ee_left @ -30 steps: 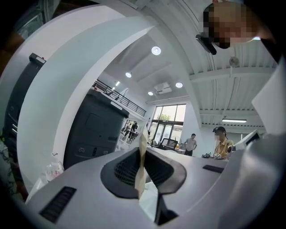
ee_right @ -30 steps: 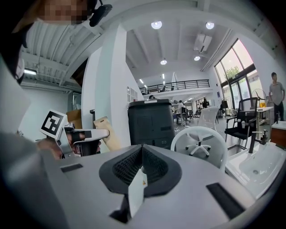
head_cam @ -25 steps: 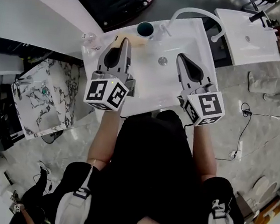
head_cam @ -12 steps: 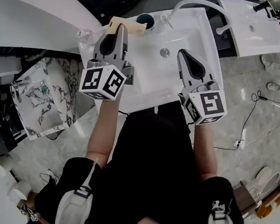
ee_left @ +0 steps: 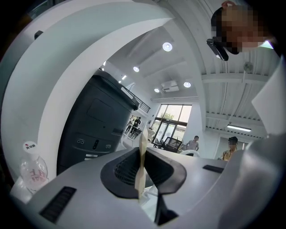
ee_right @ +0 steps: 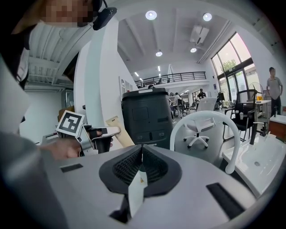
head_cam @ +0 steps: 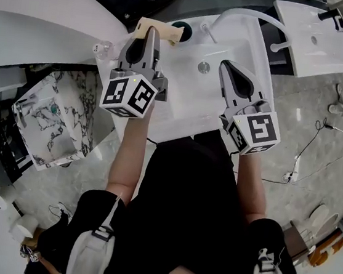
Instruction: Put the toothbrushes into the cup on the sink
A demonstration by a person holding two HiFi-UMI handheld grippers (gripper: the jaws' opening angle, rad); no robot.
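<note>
The toothbrush package (head_cam: 161,31) is a flat, tan cardboard sleeve, clamped edge-on in the left hand-held gripper (head_cam: 150,34) and held above the rim of the sink (head_cam: 182,103) at 11 o'clock. Its far end overlaps the cup (head_cam: 181,25), a round, dark teal container on the rim at 12 o'clock; the cup's contents cannot be made out. The sink is glossy white, with a metal drain (head_cam: 203,67) and a curved white faucet (head_cam: 236,13) at 1 o'clock. The right hand-held gripper (head_cam: 225,66) hovers over the basin at 3 o'clock, jaws closed on a thin white strip (ee_right: 136,191) of unclear identity. A clear plastic bottle (head_cam: 101,49) stands at 9 o'clock.
</note>
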